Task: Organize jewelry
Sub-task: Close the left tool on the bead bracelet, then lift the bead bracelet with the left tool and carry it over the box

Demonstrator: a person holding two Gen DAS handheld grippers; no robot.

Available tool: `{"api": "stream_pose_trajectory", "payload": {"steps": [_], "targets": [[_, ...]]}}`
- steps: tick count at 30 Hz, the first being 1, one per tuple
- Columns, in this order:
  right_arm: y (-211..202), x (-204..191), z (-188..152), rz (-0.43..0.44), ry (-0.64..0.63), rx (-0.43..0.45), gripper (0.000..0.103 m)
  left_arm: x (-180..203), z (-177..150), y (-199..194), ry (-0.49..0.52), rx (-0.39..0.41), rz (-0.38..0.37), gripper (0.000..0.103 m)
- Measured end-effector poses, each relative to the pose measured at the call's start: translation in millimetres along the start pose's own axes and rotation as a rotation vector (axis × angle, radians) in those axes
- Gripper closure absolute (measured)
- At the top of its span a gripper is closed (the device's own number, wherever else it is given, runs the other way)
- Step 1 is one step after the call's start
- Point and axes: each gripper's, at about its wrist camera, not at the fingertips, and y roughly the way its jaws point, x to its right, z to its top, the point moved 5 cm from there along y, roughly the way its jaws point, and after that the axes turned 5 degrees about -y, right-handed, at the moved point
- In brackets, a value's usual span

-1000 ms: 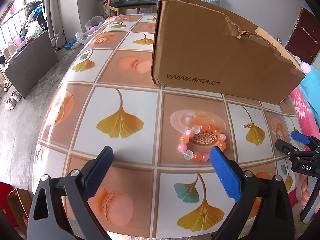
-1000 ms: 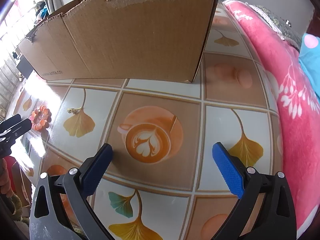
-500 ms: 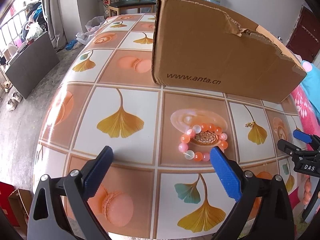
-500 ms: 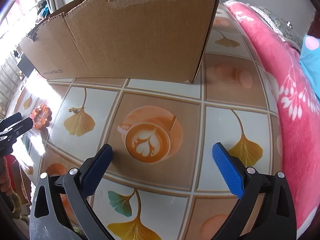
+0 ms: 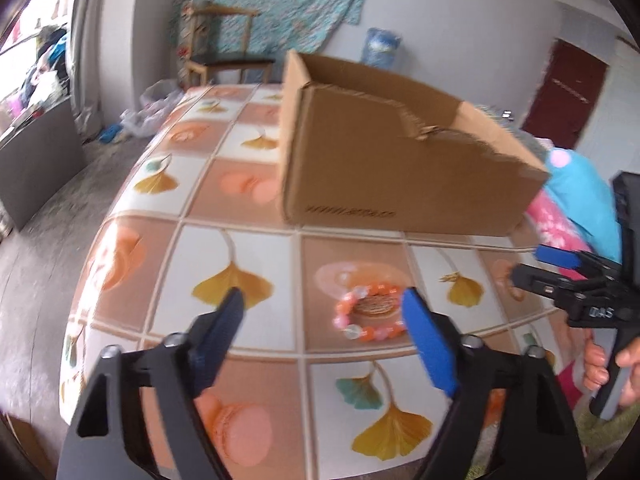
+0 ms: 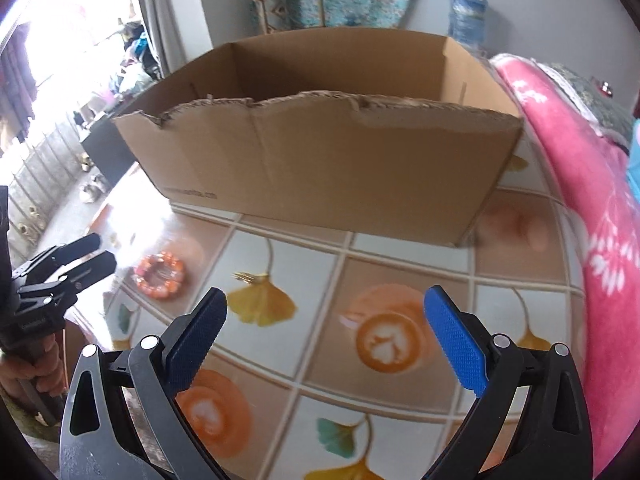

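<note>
An orange and pink bead bracelet [image 5: 370, 312] lies flat on the patterned table, just beyond my left gripper [image 5: 324, 312], close to its right finger. It also shows in the right wrist view [image 6: 160, 276]. A small gold piece of jewelry [image 5: 450, 277] lies right of the bracelet, on a ginkgo leaf print, and also shows in the right wrist view [image 6: 246, 277]. My left gripper is open and empty. My right gripper [image 6: 326, 314] is open and empty above the table, and shows in the left wrist view [image 5: 532, 266]. An open cardboard box [image 6: 320, 160] stands behind both.
The table [image 5: 240, 248] has a tiled leaf and coffee print; its left edge drops to the floor. A pink blanket [image 6: 580, 200] lies along the right side. A wooden chair [image 5: 224, 48] and a water bottle [image 5: 380, 46] stand at the far wall.
Both grippers have tilted upward and lowered, so the box's inside and the far wall now show. The bracelet and gold piece have not moved. Both grippers stay open.
</note>
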Motion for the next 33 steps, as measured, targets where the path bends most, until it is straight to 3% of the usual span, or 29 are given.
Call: {"api": "stream_pose_trajectory", "payload": {"steps": [4, 6, 8, 16, 26, 33], "targets": [[1.7, -6.0, 1.8, 0.014, -0.016, 0.016, 0.013, 20.0, -1.3, 6.3, 0.074, -0.015, -0.031, 0.050], [1.5, -7.4, 2.0, 0.020, -0.027, 0.022, 0.013, 25.0, -3.1, 13.7, 0.107, -0.036, -0.009, 0.051], [1.9, -10.4, 3.1, 0.020, -0.041, 0.028, 0.016, 27.9, -4.4, 23.2, 0.136, -0.066, 0.020, 0.058], [0.7, -19.2, 6.4, 0.059, -0.087, 0.058, 0.032, 20.5, -7.3, 40.2, 0.139, -0.121, 0.064, 0.088], [25.2, -41.5, 9.1, 0.120, -0.164, 0.009, 0.063, 18.6, -3.8, 42.5, 0.152, -0.117, 0.071, 0.090], [26.1, -51.1, 9.5, 0.135, -0.236, 0.004, 0.076, 21.6, -3.5, 44.8, 0.168, -0.115, 0.075, 0.090]]}}
